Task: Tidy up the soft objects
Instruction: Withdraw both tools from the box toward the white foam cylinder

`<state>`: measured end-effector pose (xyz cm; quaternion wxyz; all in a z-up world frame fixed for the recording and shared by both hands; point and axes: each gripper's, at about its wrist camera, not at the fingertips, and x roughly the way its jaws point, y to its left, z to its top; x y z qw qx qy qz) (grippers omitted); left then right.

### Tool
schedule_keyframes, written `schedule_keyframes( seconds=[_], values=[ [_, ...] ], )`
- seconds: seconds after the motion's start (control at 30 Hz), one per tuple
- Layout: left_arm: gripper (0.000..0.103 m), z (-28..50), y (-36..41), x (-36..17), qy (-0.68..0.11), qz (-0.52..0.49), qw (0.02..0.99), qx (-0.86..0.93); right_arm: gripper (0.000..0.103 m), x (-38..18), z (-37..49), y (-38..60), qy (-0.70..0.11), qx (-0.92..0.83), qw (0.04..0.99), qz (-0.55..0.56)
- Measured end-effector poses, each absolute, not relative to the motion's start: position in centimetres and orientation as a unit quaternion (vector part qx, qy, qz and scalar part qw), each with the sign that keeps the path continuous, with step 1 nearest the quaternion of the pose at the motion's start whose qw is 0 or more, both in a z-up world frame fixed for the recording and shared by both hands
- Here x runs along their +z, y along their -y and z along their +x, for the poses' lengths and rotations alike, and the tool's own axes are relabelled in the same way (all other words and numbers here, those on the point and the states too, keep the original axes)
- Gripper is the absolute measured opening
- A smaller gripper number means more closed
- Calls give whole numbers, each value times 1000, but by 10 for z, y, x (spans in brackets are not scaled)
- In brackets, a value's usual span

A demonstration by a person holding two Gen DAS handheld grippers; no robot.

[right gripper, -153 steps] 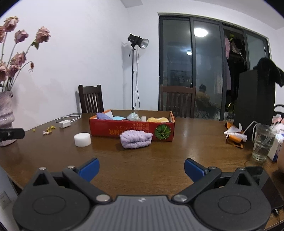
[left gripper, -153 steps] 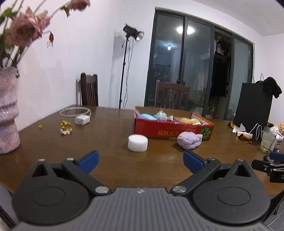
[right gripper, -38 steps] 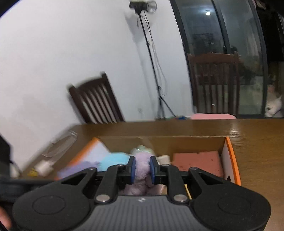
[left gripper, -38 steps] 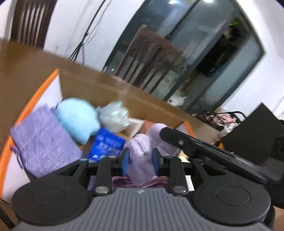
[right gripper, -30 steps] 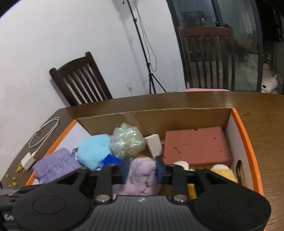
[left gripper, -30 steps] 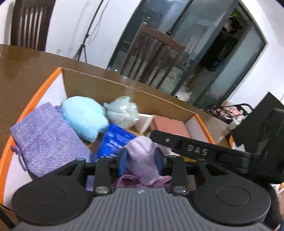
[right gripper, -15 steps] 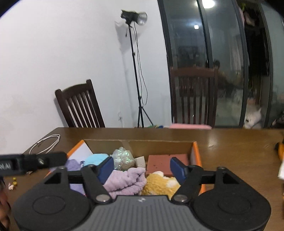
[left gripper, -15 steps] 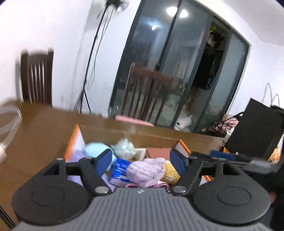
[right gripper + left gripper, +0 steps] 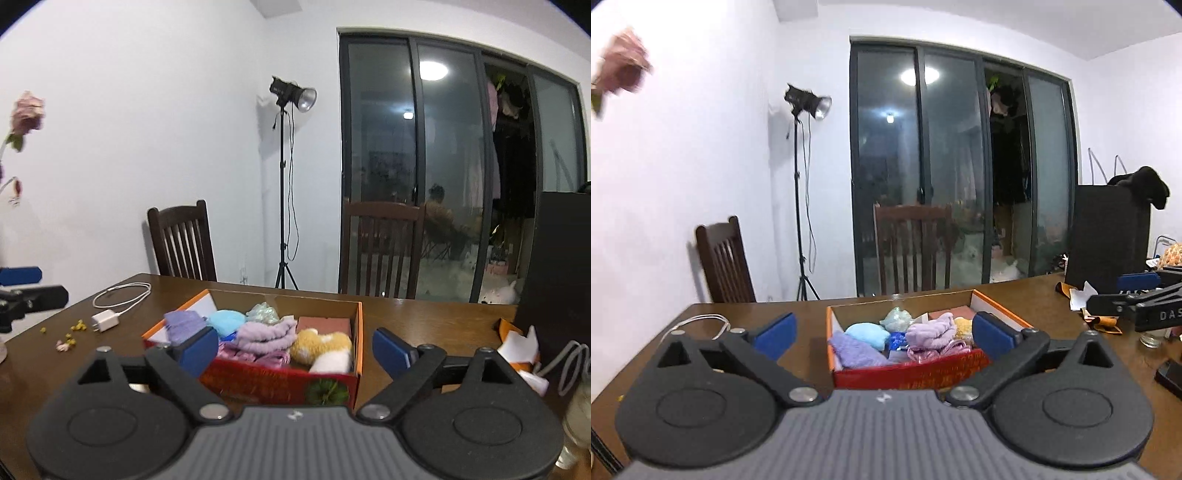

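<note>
Left tool: jaws wide apart, just been opening, nothing between the pads. Right tool: same, jaws spread and just been opening, empty. Both hang above the worktop, on the near side of the red box.

Lilac plush lies in the box, near its middle, on top of the other soft pieces. Long axis runs roughly along the box's length. Which end leads I cannot tell.

Beside it: purple pouch and blue puff toward the box's left end, yellow plush toward the right.

White charger with cable sits near the worktop's left edge.
</note>
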<state>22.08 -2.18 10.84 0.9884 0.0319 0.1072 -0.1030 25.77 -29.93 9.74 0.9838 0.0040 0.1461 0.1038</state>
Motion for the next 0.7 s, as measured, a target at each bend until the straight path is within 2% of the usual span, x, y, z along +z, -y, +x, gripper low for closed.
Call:
schedule_keyframes(
  seconds=[0.47, 0.7],
  values=[
    [103, 97, -9, 57, -120, -30, 989, -77, 93, 41, 97, 287, -120, 91, 989, -2],
    [103, 78, -20, 32, -162, -25, 983, -80, 96, 29, 53, 277, -118, 102, 987, -37]
  ],
)
